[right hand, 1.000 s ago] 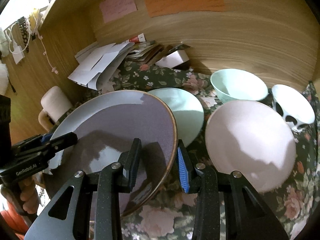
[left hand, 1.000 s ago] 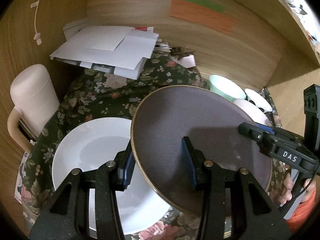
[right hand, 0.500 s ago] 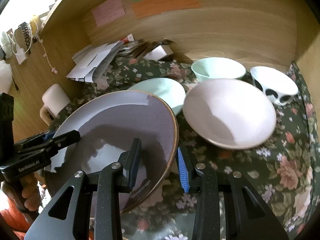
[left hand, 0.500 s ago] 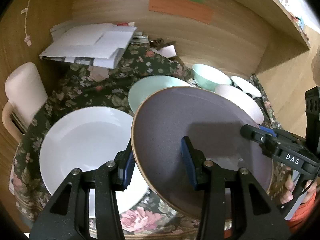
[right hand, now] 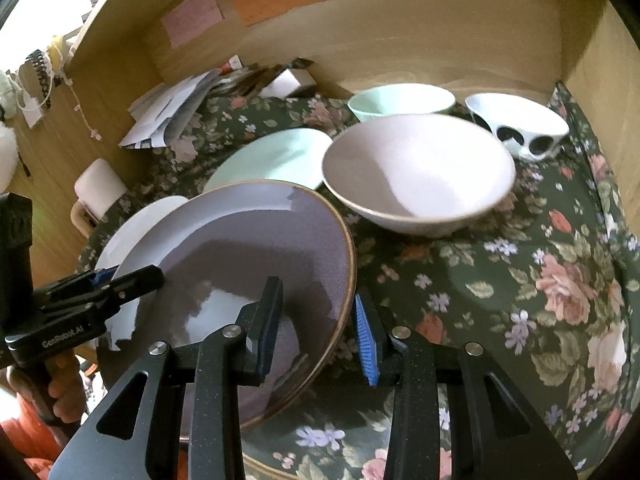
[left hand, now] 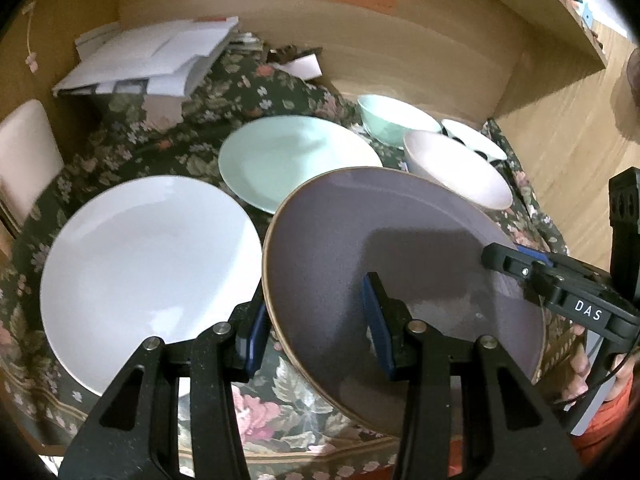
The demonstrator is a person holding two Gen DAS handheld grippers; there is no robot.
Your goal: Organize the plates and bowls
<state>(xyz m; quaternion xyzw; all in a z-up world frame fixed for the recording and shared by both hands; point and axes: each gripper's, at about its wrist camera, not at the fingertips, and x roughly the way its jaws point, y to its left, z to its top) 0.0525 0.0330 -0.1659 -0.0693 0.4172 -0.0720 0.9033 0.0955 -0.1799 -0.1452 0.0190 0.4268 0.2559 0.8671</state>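
Observation:
A grey plate [left hand: 380, 248] with a brown rim hangs tilted above the floral cloth, gripped from both sides. My left gripper [left hand: 316, 312] is shut on its left rim, and my right gripper [right hand: 318, 308] is shut on its right rim. Each gripper shows in the other's view: the right gripper [left hand: 520, 264], the left gripper [right hand: 136, 276]. Left of the grey plate a white plate [left hand: 148, 264] lies flat, its right edge partly behind the grey rim. Behind are a mint plate [left hand: 296, 156], a pink bowl [right hand: 416, 168], a mint bowl [right hand: 400, 100] and a white bowl with black spots [right hand: 516, 120].
The floral cloth [right hand: 520, 280] covers the table inside a wooden alcove with coloured paper notes on its back wall. A heap of papers [left hand: 152, 56] fills the back left corner. A pale jug-like thing [left hand: 24, 156] stands at the left edge. A hand holds each gripper's handle.
Both grippers have drawn back toward the table's near edge and sunk a little, the grey plate with them. The mint plate, hidden before, now shows behind it.

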